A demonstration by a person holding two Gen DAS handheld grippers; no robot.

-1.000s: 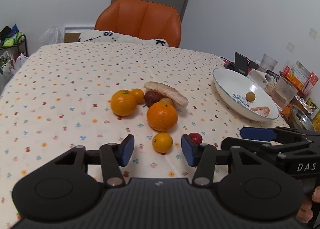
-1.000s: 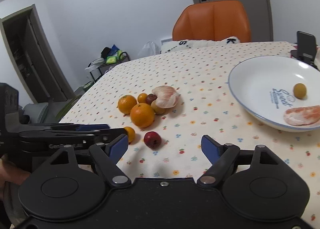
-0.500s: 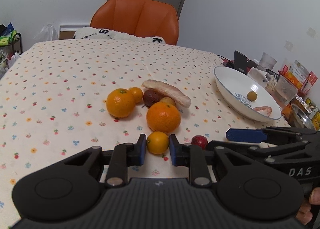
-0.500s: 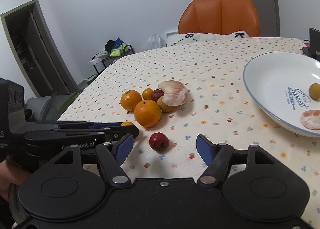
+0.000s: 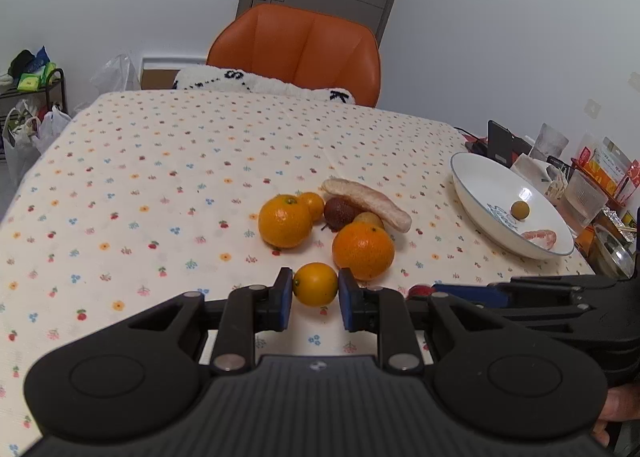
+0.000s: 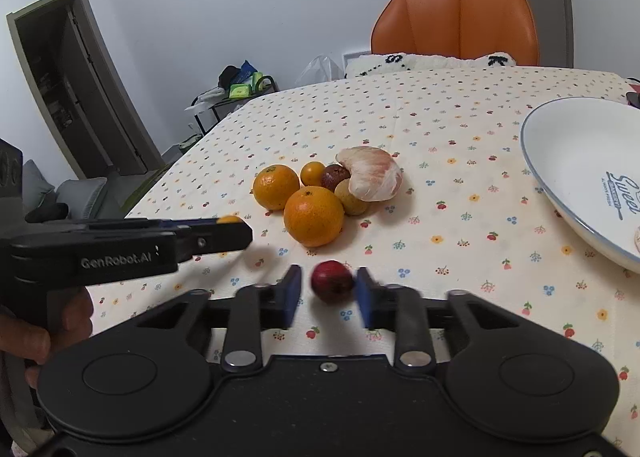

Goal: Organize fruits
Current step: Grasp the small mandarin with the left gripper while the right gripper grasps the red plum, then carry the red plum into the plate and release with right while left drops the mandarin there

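Orange and smooth-skinned, a small round citrus (image 5: 315,284) sits clamped between the blue pads of the left gripper (image 5: 314,299), low over the flowered tablecloth (image 5: 160,185). The right gripper (image 6: 328,295) has its jaws narrowly apart around a dark red fruit (image 6: 332,287); contact is blurred. Two oranges (image 6: 313,216) and a peeled pomelo segment (image 6: 372,173) lie behind; the white plate (image 5: 480,181) stands right.

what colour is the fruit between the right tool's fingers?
Dark red fruit, clearest in the right wrist view.
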